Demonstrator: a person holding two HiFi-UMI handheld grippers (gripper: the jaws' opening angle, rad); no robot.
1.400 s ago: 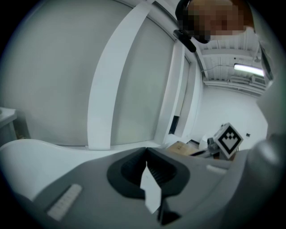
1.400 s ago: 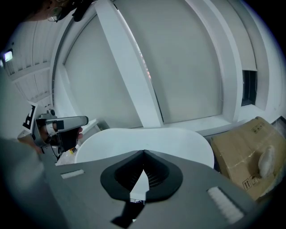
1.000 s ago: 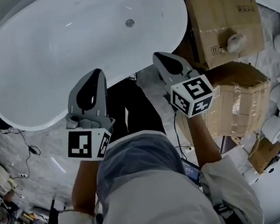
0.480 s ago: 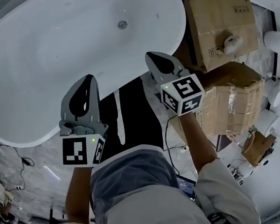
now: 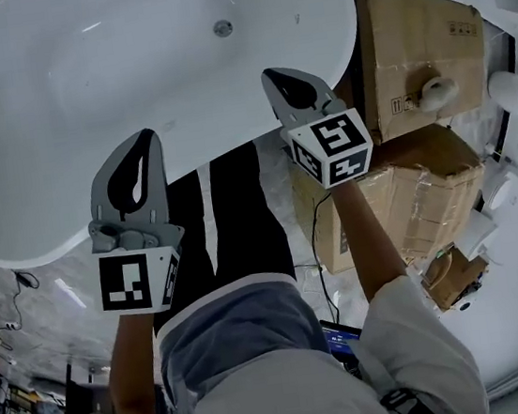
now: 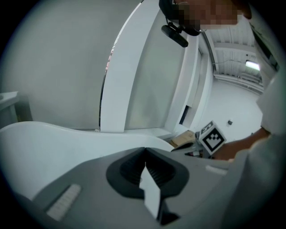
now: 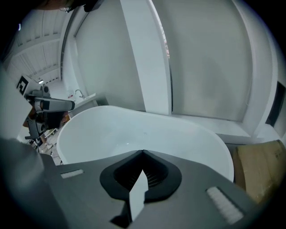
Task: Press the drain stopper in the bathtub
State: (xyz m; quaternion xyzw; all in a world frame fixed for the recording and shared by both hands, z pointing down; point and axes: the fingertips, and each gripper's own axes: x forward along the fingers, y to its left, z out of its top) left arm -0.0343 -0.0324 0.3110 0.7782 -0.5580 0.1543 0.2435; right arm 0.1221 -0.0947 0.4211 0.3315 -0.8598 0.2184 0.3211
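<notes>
Drain stopper point(image 5: 223, 28): small round disc on the floor of the white bathtub point(image 5: 55, 96), untouched.
Position: well ahead of the right gripper point(image 5: 272, 76) and slightly to its left; ahead and to the right of the left gripper point(image 5: 147, 138). It is too small to tell whether it is raised or pressed. The right gripper view shows the tub's basin but no clear drain; the left gripper view shows only the tub's rim. Both grippers have their jaws fully together with nothing between them, and their tips overlap the near rim. The tub's left end is cut off by the head view's edge. Cardboard boxes point(image 5: 415, 29) sit right of the right gripper, partly hidden by its marker cube.
</notes>
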